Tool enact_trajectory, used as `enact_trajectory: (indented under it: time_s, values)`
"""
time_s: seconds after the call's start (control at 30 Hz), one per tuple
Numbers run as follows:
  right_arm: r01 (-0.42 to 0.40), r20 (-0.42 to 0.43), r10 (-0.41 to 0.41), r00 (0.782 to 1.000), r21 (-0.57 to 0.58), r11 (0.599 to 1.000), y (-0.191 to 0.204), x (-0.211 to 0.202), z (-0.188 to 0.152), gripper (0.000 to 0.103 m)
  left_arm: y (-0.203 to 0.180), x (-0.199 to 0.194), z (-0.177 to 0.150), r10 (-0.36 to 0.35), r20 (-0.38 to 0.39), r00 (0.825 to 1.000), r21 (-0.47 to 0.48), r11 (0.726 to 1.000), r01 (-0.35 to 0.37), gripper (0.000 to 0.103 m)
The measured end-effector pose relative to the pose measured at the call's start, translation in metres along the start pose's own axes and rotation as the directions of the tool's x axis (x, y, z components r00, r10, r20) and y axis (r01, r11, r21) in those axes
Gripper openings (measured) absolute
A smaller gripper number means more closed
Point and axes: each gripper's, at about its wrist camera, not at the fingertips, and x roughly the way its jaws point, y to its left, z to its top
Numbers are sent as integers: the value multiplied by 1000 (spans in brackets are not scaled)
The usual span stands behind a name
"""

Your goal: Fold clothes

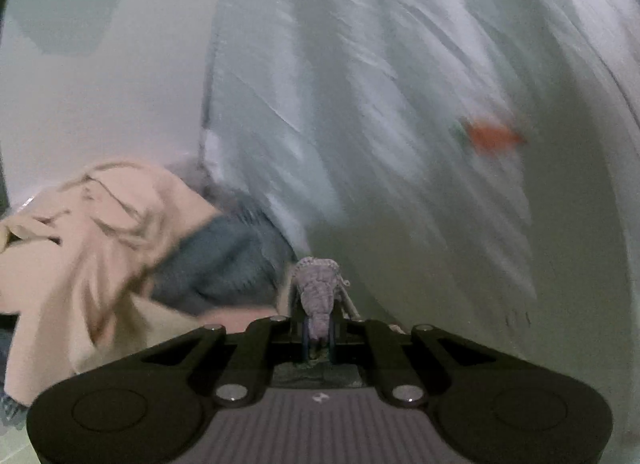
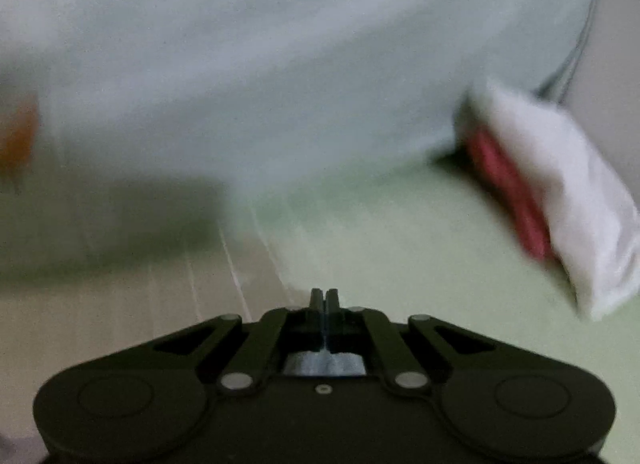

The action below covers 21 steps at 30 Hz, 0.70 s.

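A large pale, whitish garment [image 1: 360, 104] with an orange-red patch [image 1: 492, 136] is stretched up and away in the left wrist view, streaked by motion blur. My left gripper [image 1: 318, 316] is shut on a bunched, ribbed grey edge of it [image 1: 318, 288]. The same pale garment [image 2: 260, 64] fills the upper right wrist view, lifted above its shadow, and its seamed edge runs down to my right gripper [image 2: 324, 298]. That gripper's jaws are shut, with a thin strip of pale cloth pinched between them. The orange patch [image 2: 16, 140] shows at the left edge.
A beige garment [image 1: 92, 248] and a blue-grey one [image 1: 224, 264] lie heaped at the left. A pale green surface [image 2: 420, 248] lies under the garment. On its right sits a folded white cloth [image 2: 572, 192] over something red [image 2: 508, 188].
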Motion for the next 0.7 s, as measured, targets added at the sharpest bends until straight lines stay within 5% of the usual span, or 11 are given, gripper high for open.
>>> enact_trajectory:
  time_s: [0.07, 0.1, 0.13, 0.23, 0.33, 0.43, 0.7]
  values:
    - [-9, 23, 10, 1000, -8, 1000, 7, -11, -1, 2, 10, -1, 0, 23, -3, 1000, -18, 1000, -23, 23]
    - [-14, 34, 14, 999, -13, 1000, 10, -17, -2, 14, 15, -4, -5, 37, -12, 999, -16, 999, -37, 28]
    - [-19, 45, 19, 999, -17, 1000, 14, -22, -2, 41, 19, -9, -10, 42, -24, 999, -12, 999, -42, 39]
    - [-32, 78, 34, 996, -30, 999, 24, -39, -4, 68, 34, -31, -32, 27, -56, 998, 0, 1000, -27, 66]
    - [-45, 112, 50, 993, -44, 998, 34, -55, -6, 88, 50, -56, -60, 27, -105, 994, 39, 999, -23, 74]
    - [-70, 73, 76, 994, -81, 994, 47, -73, -38, 100, 67, -75, -86, 40, -168, 985, 82, 996, -27, 74]
    - [-188, -27, 186, 982, -190, 964, 101, -125, -129, 101, 100, -98, -139, 85, -307, 948, 210, 977, -19, 78]
